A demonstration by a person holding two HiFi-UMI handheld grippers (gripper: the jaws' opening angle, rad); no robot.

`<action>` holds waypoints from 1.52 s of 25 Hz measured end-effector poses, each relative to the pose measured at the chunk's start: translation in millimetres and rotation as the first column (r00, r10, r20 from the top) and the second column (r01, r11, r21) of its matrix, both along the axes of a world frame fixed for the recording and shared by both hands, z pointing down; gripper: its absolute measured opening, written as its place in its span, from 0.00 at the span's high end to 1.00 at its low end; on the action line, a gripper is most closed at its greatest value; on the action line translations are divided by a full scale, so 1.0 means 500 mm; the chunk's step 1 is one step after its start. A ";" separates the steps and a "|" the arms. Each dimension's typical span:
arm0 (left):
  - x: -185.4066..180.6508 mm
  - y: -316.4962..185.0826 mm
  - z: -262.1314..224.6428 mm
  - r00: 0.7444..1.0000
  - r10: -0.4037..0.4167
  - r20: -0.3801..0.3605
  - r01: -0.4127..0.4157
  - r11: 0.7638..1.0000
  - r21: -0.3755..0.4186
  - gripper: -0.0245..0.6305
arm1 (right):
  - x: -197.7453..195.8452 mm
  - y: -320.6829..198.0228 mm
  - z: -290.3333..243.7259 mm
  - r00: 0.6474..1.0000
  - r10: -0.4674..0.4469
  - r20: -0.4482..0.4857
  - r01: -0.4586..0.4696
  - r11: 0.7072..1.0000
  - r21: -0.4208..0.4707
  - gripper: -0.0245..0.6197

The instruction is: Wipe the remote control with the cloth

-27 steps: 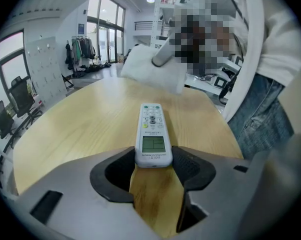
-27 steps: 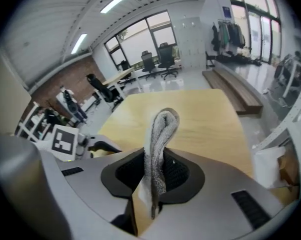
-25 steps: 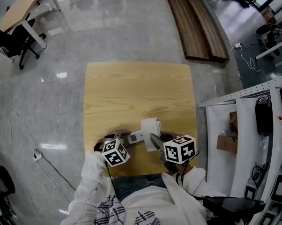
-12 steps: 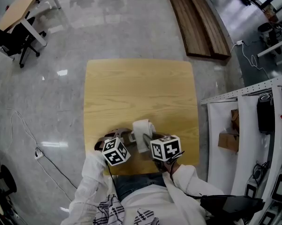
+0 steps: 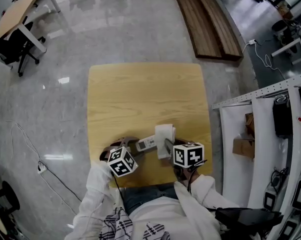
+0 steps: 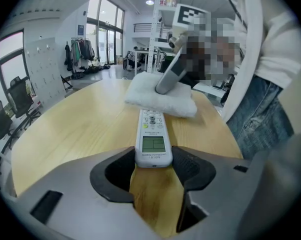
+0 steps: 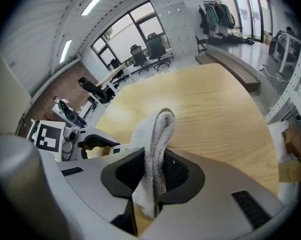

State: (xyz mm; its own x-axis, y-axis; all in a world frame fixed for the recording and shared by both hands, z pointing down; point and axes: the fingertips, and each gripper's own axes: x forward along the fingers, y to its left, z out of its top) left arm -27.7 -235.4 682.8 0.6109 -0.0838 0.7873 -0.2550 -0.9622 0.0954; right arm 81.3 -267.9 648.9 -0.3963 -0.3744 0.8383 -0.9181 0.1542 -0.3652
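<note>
A white remote control (image 5: 146, 143) (image 6: 152, 134) lies on the wooden table (image 5: 140, 94), screen up. My left gripper (image 5: 132, 146) (image 6: 154, 161) is shut on its near end, pads against both sides. A folded white cloth (image 5: 165, 135) (image 6: 160, 97) rests on the remote's far end. My right gripper (image 5: 167, 148) (image 7: 153, 172) is shut on the cloth (image 7: 157, 139), which stands pinched upright between its jaws. In the right gripper view, the left gripper (image 7: 85, 140) and a corner of the remote (image 7: 118, 149) show at the left.
The table's near edge (image 5: 150, 185) runs just in front of the person's lap. A white bench (image 5: 240, 134) stands close on the right. Wooden planks (image 5: 210, 24) lie on the floor beyond the table, and a desk with chairs (image 5: 15, 19) is at the far left.
The right gripper slid the cloth left along the remote, covering most of it, then back right toward the far end. The left gripper stayed shut on the remote.
</note>
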 end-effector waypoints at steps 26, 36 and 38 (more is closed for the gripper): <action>-0.118 0.025 -0.124 0.879 -0.415 -0.235 0.444 0.892 0.082 0.64 | 0.169 0.089 -0.034 0.956 0.290 -0.031 -0.285 0.952 0.111 0.82; -0.005 0.066 -0.223 0.577 -0.723 -0.380 0.735 0.662 -0.145 0.96 | -0.011 0.118 -0.111 0.999 0.051 -0.004 -0.048 0.956 0.290 0.82; 0.004 0.084 -0.226 0.510 -0.776 -0.371 0.779 0.600 -0.183 0.96 | -0.017 0.134 -0.119 1.000 0.024 0.000 -0.023 0.955 0.297 0.82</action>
State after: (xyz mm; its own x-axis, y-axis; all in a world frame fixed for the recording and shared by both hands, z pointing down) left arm -25.7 -193.6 569.9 0.5335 -0.6785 0.5050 -0.8448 -0.3981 0.3576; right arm 72.7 -201.0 589.6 -0.3818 -0.6154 0.6896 -0.9239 0.2336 -0.3031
